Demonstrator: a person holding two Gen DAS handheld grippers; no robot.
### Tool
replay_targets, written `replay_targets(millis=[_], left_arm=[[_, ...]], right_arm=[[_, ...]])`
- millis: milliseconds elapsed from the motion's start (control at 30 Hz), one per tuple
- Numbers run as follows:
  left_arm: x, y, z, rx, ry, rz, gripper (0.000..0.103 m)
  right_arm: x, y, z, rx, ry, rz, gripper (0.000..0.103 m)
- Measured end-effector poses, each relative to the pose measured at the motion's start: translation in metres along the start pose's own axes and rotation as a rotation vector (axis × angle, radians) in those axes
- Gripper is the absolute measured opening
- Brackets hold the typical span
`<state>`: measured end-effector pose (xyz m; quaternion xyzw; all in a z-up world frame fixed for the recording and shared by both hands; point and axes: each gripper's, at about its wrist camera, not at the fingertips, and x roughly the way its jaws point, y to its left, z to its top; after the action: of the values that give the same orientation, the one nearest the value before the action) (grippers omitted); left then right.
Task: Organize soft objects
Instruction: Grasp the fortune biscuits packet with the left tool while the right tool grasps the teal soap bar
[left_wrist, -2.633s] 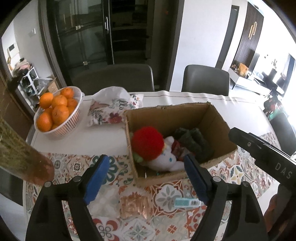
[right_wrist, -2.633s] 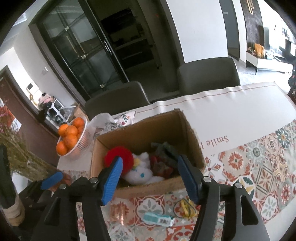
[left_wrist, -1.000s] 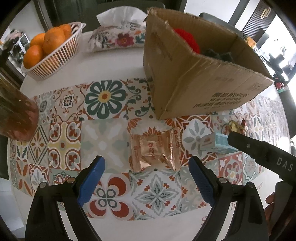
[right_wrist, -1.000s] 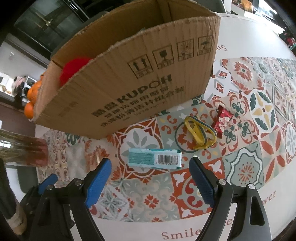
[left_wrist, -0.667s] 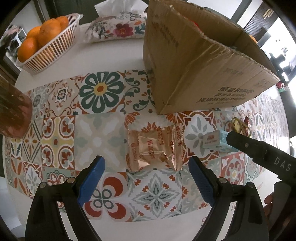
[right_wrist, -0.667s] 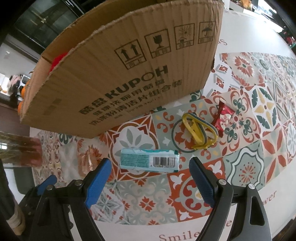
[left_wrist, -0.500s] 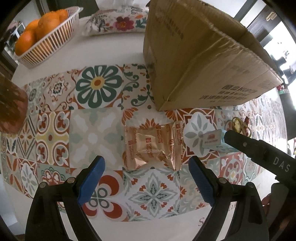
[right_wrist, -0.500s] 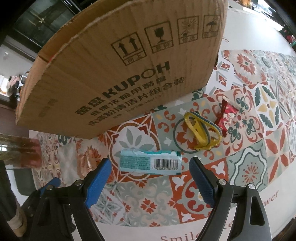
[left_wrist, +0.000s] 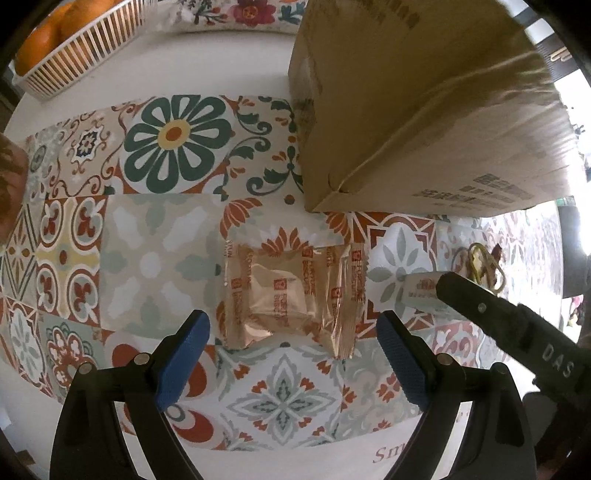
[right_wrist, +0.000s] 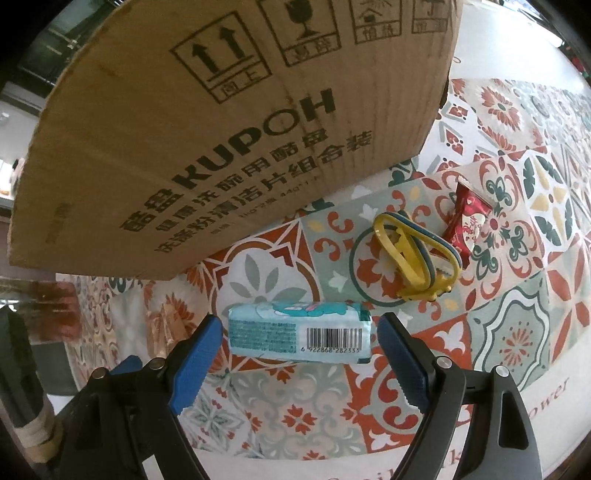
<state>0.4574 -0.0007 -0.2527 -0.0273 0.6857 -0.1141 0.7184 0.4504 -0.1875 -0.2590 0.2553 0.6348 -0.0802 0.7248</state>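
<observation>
A copper-coloured snack packet (left_wrist: 291, 295) lies flat on the patterned tablecloth, just ahead of my open left gripper (left_wrist: 293, 325), whose blue pads flank its near edge. A light-blue tissue pack (right_wrist: 299, 328) with a barcode lies between the blue pads of my open right gripper (right_wrist: 299, 328); it also shows in the left wrist view (left_wrist: 421, 290). The cardboard box (right_wrist: 229, 110) stands just behind both items; its inside is hidden.
Yellow and blue rubber bands (right_wrist: 413, 254) and a red candy wrapper (right_wrist: 469, 225) lie right of the tissue pack. A white basket of oranges (left_wrist: 70, 40) and a floral tissue pouch (left_wrist: 240, 11) sit at the far left. The right gripper's arm (left_wrist: 517, 332) crosses the left view.
Both grippers have come down from above the box to table level. The left closed in on the snack packet, the right on the tissue pack. Both stayed open.
</observation>
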Motion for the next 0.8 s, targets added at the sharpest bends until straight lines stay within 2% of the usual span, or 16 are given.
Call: replay_targets(millis=[200,267,333,433,500,533,567,667,800], left_arm=[[0.015,-0.005,0.007,-0.016,0.016,0.015,0.089],[0.021,-0.008,0.009,-0.012,0.02,0.029,0.082],[0.028,-0.013,0.01,-0.005,0.023,0.044,0.077],[0.036,-0.02,0.012,0.002,0.03,0.058,0.075],[0.04,-0.024,0.013,0.004,0.029,0.058,0.069],[0.042,-0.025,0.013,0.006,0.022,0.061,0.064],[0.042,-0.026,0.014,0.008,0.017,0.061,0.055],[0.037,-0.025,0.011,0.023,-0.005,0.074,0.048],[0.033,-0.026,0.008,0.033,-0.011,0.064,0.047]], right_arm=[[0.005,-0.001,0.001,-0.005,0.004,-0.008,0.086],[0.006,0.0,0.001,-0.012,0.003,-0.002,0.085],[0.005,-0.002,0.0,-0.011,-0.001,-0.001,0.079],[0.005,-0.003,-0.001,-0.014,-0.005,-0.002,0.079],[0.003,-0.006,-0.001,-0.019,-0.009,-0.001,0.078],[0.002,-0.007,-0.002,-0.019,-0.013,-0.002,0.078],[0.002,-0.008,-0.003,-0.02,-0.016,-0.002,0.078],[-0.001,-0.014,-0.004,-0.017,-0.02,0.004,0.078],[-0.005,-0.017,-0.007,-0.023,-0.021,0.013,0.078]])
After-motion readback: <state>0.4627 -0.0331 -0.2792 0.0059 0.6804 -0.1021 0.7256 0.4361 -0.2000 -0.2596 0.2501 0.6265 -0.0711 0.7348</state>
